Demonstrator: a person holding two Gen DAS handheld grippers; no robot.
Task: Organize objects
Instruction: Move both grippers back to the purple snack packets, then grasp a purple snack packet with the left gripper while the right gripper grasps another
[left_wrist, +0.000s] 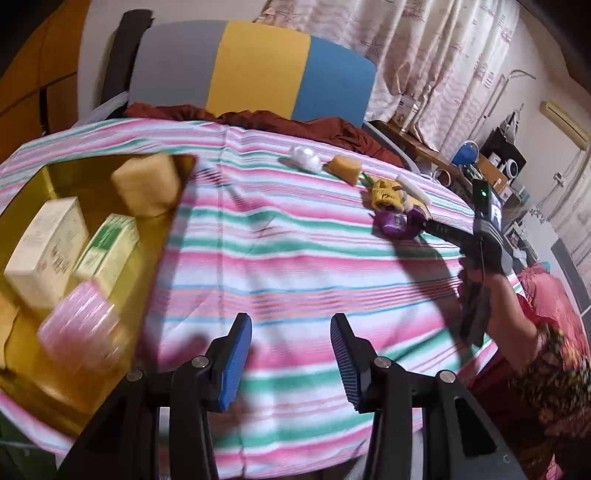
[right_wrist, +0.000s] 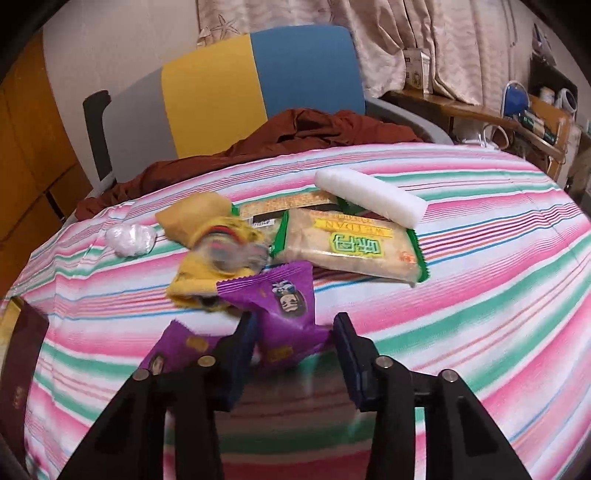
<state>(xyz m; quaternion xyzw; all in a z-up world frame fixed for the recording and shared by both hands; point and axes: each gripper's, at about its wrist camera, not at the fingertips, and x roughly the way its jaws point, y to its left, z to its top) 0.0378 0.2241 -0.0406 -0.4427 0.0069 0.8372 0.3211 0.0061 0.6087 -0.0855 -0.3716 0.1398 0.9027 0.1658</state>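
Observation:
On the striped cloth (right_wrist: 480, 295) a purple snack packet (right_wrist: 284, 295) lies between the fingers of my right gripper (right_wrist: 295, 319), whose pads sit against its sides. A second purple packet (right_wrist: 177, 343) lies just to its left. Behind them are a yellow packet (right_wrist: 218, 258), a green-edged cracker packet (right_wrist: 351, 247), a white foam stick (right_wrist: 369, 201) and a white crumpled wrap (right_wrist: 129, 238). My left gripper (left_wrist: 290, 321) hangs open over bare cloth, nothing between its fingers. To its left a yellow tray (left_wrist: 74, 173) holds a white box (left_wrist: 48, 251), a green box (left_wrist: 109, 247), a tan sponge (left_wrist: 147, 188) and a pink tub (left_wrist: 77, 325).
A chair with a grey, yellow and blue back (left_wrist: 258, 70) stands behind the table, with a rust-red cloth (right_wrist: 295, 129) bunched in front of it. A person's forearm (left_wrist: 517, 317) comes in from the right. A dark maroon booklet (right_wrist: 22, 354) lies at the left edge. Cluttered shelves fill the far right.

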